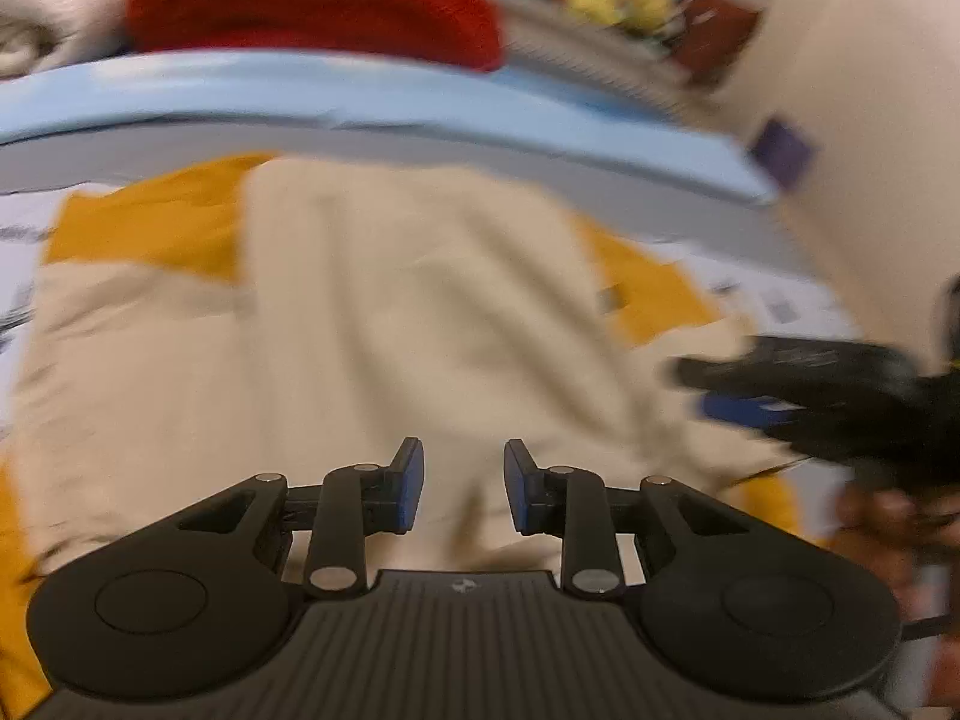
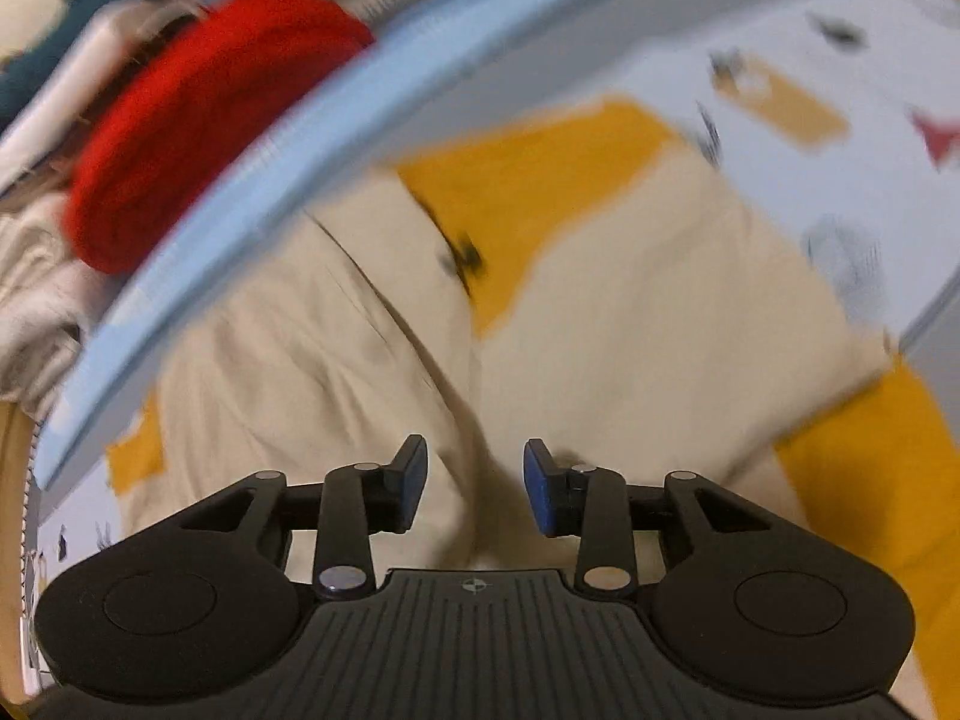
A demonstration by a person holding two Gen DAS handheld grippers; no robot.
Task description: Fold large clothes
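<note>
Beige garment [image 1: 372, 324] w/ both grippers' fingers [image 1: 409, 483] parted above, edges clear.

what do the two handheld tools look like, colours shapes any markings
Both match: the left tool and right tool are matte black, with two slim linkage arms on silver pivot pins, each ending in a flat blue pad. Behind sit two round black housings either side of a ribbed black plate with a small crosshair mark. In the left view, the other tool shows from the side, blurred: black with blue.
</note>
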